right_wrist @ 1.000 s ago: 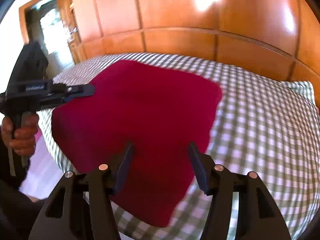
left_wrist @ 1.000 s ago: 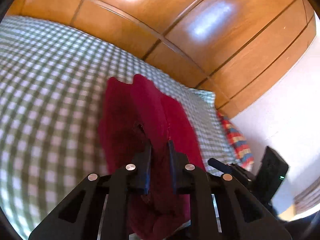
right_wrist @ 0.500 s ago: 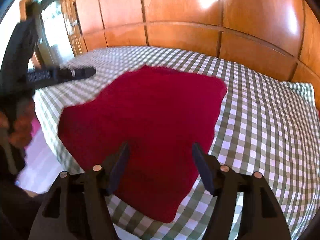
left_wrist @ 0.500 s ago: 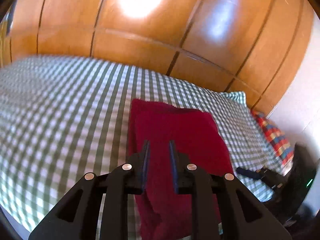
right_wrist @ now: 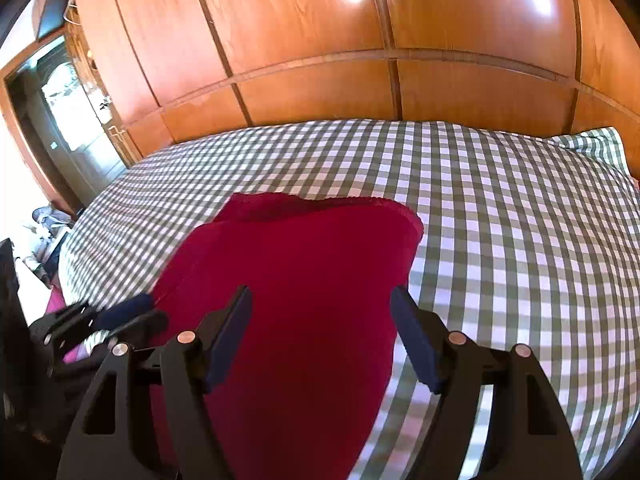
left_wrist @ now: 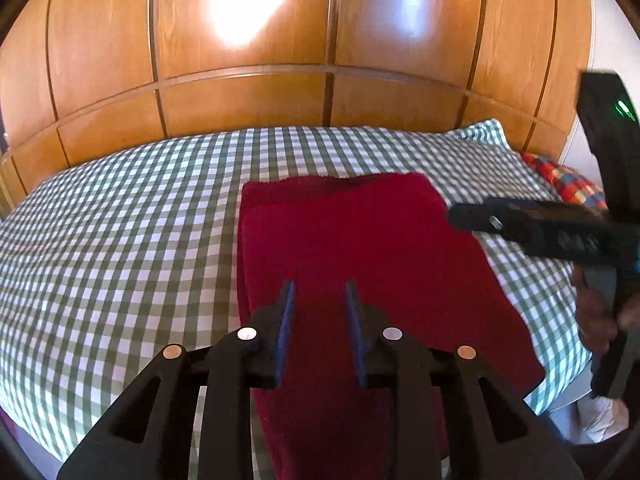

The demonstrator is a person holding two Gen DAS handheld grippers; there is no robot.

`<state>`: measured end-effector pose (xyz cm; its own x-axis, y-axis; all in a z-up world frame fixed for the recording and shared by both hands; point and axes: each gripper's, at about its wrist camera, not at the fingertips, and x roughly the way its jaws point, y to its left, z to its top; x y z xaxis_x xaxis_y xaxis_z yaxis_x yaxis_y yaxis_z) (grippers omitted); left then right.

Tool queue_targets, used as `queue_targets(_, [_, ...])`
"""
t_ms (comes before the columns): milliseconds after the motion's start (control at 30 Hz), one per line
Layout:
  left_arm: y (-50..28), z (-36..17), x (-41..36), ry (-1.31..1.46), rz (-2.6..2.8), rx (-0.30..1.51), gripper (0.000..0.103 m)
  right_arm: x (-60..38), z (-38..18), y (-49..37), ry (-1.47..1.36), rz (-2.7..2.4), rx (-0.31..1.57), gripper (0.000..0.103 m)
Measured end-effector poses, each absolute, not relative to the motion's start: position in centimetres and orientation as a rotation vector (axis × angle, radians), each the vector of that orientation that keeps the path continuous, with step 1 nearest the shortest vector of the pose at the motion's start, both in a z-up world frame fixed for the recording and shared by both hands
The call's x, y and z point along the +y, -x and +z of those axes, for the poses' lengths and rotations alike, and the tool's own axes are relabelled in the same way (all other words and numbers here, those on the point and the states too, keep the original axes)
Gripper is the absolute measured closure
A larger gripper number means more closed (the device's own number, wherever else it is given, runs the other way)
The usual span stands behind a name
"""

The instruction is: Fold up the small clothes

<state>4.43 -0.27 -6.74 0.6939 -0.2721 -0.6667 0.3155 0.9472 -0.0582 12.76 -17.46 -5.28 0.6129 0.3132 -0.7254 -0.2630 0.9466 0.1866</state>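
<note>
Lying folded on checked bedspread [left_wrist: 120, 240], red cloth [left_wrist: 360, 248]; both tongs gape.

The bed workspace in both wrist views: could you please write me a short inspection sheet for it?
Surface: bed with green-and-white checked cover, lying smooth.
Job's things: dark red cloth lies flat on the cover near its front edge, already folded, a lower layer showing along its far edge.
Clutter: checked pillow and a multicoloured item at the far right; its kind is unclear.
Grippers: left tool open, above the cloth, holding nothing; right tool open wider, also empty.
Cables: nothing seen.
Surroundings: glossy wooden panelling behind the bed; bright doorway to the left.
</note>
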Motion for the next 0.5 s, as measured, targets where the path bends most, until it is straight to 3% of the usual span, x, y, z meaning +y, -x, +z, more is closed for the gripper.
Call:
queue_targets(333, [-4.2, -8.5, -0.2, -0.067, -0.314, 0.767, 0.079, -15.9, -7.8, -15.7, -0.035, 0.296, 0.894, 0.032])
queue_targets(500, [-3.8, -9.2, -0.1, -0.055, -0.311, 0.766, 0.079, -15.3, -9.8, -16.9, -0.017, 0.285, 0.933, 0.027])
